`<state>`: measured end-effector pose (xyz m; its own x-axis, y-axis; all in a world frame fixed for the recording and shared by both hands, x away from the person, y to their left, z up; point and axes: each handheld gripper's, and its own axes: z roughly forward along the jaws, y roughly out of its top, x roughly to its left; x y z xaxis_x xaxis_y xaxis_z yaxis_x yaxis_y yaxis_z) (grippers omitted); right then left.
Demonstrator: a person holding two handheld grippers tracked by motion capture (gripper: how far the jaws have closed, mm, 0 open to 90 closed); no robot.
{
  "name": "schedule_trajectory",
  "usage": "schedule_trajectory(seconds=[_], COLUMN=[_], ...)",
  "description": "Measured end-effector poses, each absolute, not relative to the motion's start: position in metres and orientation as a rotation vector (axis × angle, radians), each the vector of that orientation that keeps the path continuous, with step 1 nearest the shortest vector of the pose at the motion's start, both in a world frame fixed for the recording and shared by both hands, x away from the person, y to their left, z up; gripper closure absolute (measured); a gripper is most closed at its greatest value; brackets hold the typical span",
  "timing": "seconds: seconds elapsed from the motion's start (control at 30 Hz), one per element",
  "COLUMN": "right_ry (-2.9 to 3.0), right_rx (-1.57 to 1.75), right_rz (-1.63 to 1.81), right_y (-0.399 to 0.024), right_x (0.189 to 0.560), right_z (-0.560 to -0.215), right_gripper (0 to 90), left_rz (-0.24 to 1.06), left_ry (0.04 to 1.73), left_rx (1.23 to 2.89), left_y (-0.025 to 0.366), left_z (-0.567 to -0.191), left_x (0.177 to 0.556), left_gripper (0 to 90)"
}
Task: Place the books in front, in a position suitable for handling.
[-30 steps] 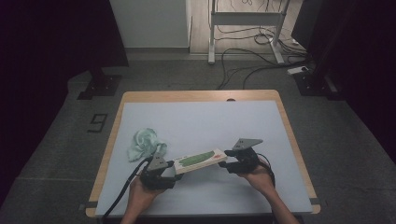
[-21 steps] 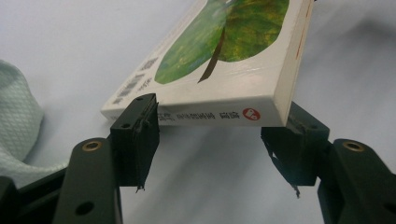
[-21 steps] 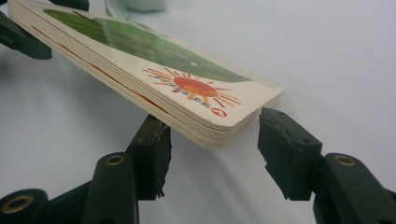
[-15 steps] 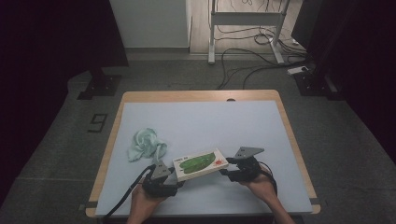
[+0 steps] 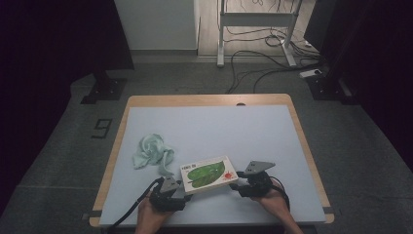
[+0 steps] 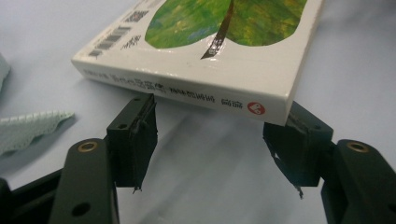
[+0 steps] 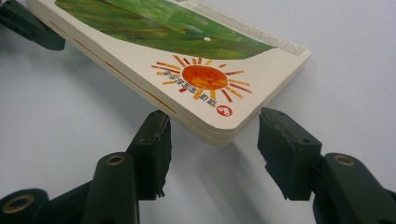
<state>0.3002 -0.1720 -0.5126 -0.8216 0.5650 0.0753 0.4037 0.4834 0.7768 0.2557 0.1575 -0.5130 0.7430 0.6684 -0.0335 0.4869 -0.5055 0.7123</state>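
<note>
Board book (image 5: 208, 174) with a green leaf cover, low on the table (image 5: 253, 131) at about 6 o'clock, tilted a little off level. Left gripper (image 5: 181, 186) at the book's 8 o'clock, at the spine end; in the left gripper view (image 6: 212, 135), jaws parted, the spine edge resting just above and between the two pads, one pad tip touching the underside near the left, the other under the right corner. Right gripper (image 5: 238, 181) at the book's 4 o'clock; in the right gripper view (image 7: 212, 144), jaws likewise apart, the rounded page corner of the book (image 7: 205, 88) sitting between them, left pad touching the lower edge, right pad just clear. Squeezing or only propping: cannot tell. Pale green cloth (image 5: 152, 152) crumpled at 10 o'clock from the book, apart from it.
</note>
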Motion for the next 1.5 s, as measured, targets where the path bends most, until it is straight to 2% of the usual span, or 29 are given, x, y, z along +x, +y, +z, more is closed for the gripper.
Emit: schedule_trajectory(seconds=[0.4,0.63,0.93,1.13,1.5], right_ry=[2.555,2.571,2.551,2.498,2.45], right_rx=[0.834,0.819,0.847,0.906,1.042], right_rz=[1.211,1.233,1.221,1.186,1.143], right_y=[-0.172,-0.177,-0.186,-0.201,-0.225], right_x=[0.296,0.293,0.298,0.305,0.317], right_z=[-0.522,-0.525,-0.525,-0.524,-0.531], right_gripper=[44.3,42.7,32.4,27.7,7.7], left_rz=[0.289,0.292,0.301,0.312,0.341], left_ry=[0.846,0.827,0.865,0.896,0.956], left_rx=[2.25,2.275,2.263,2.264,2.223], left_y=[0.155,0.155,0.171,0.184,0.204], left_z=[-0.517,-0.52,-0.514,-0.504,-0.479], left_x=[0.253,0.25,0.261,0.272,0.302], left_gripper=[35.3,30.9,16.8,14.1,1.7])
